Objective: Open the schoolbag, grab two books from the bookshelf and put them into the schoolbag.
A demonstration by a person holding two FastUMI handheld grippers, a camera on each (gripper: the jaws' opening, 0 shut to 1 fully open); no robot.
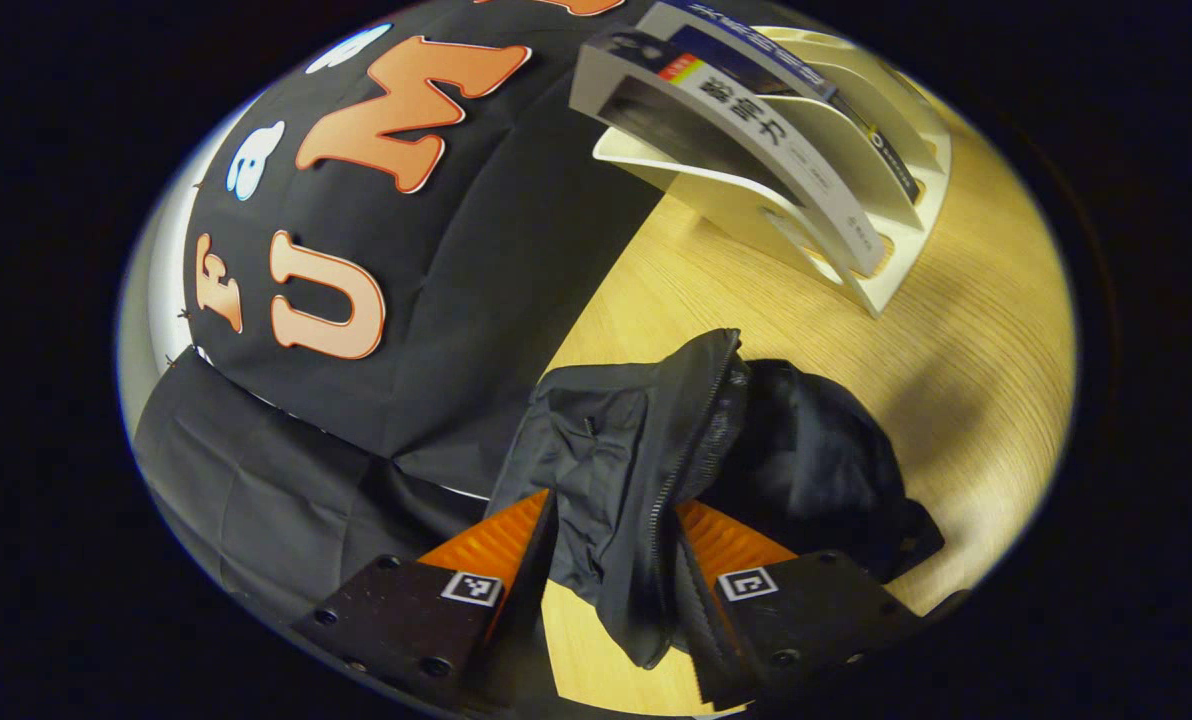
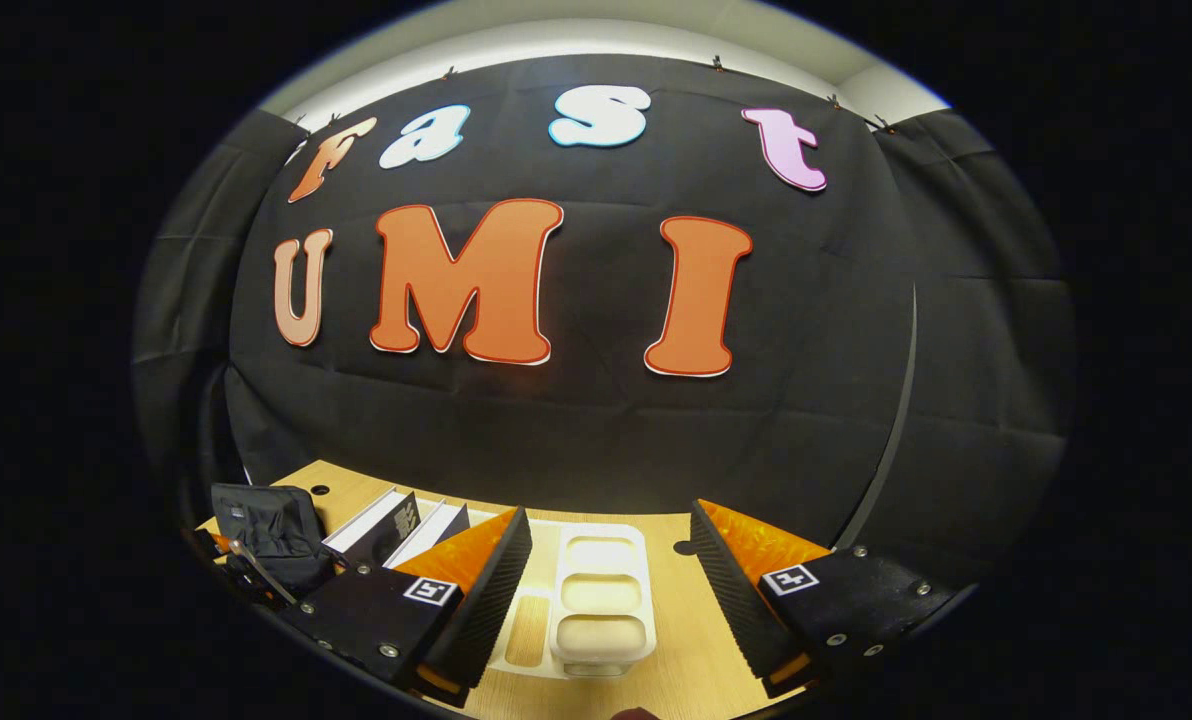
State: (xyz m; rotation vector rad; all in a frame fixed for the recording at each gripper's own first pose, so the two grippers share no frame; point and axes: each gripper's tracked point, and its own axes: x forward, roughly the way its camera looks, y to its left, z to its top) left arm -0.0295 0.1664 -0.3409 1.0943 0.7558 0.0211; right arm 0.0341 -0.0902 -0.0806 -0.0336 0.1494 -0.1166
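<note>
The black schoolbag (image 1: 816,450) lies on the wooden table. Its zippered flap (image 1: 646,440) stands lifted between the fingers of my left gripper (image 1: 616,520), which is shut on it. Beyond the bag stands the white bookshelf (image 1: 886,280) with a grey-spined book (image 1: 756,130) and a blue-spined book (image 1: 756,62) leaning in its slots. In the right gripper view, my right gripper (image 2: 611,515) hangs open and holds nothing, just above the near end of the bookshelf (image 2: 601,600). Two books (image 2: 401,522) sit in its left slots, and the schoolbag (image 2: 266,530) lies farther left.
The light wooden table (image 1: 956,330) has bare room to the right of the bag and in front of the bookshelf. The black cloth wall (image 2: 596,420) stands close behind the table's far edge.
</note>
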